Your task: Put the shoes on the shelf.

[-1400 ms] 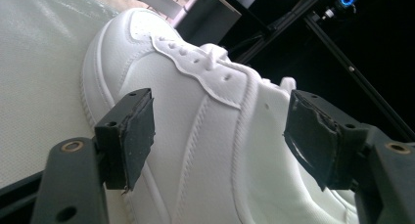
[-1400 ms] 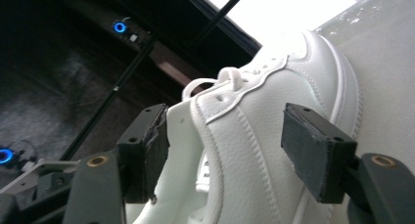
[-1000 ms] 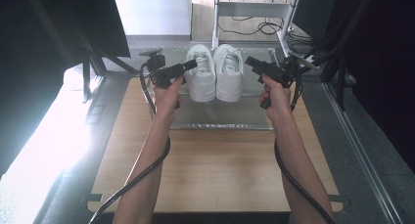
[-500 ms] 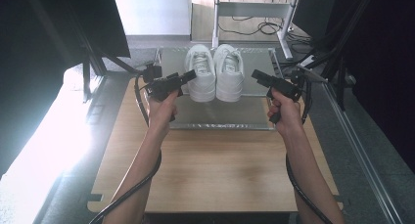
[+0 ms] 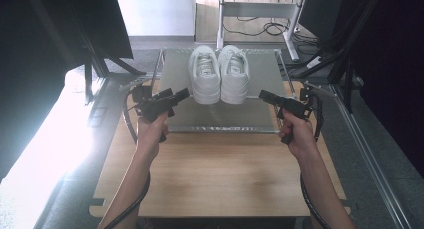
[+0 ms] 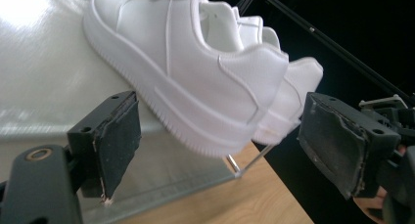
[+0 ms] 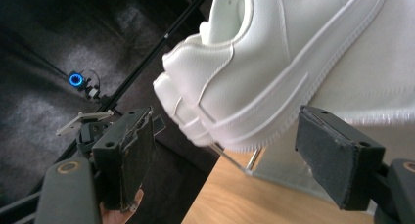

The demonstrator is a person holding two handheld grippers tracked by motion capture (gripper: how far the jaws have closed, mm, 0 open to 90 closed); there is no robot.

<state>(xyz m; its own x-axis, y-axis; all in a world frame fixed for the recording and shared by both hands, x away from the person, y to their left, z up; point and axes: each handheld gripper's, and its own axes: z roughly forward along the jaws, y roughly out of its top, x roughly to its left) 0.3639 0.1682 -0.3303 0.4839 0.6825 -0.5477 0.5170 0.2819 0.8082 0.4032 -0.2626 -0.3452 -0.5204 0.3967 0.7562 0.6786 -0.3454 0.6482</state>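
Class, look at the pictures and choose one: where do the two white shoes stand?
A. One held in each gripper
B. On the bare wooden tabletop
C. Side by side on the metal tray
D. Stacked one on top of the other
C. In the high view the two white shoes sit next to each other on the metal tray, with both grippers open and apart from them.

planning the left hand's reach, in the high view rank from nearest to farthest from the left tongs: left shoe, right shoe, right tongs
1. left shoe, just right of the left tongs, on the tray
2. right shoe, beside it, farther right
3. right tongs, across the tray's front right
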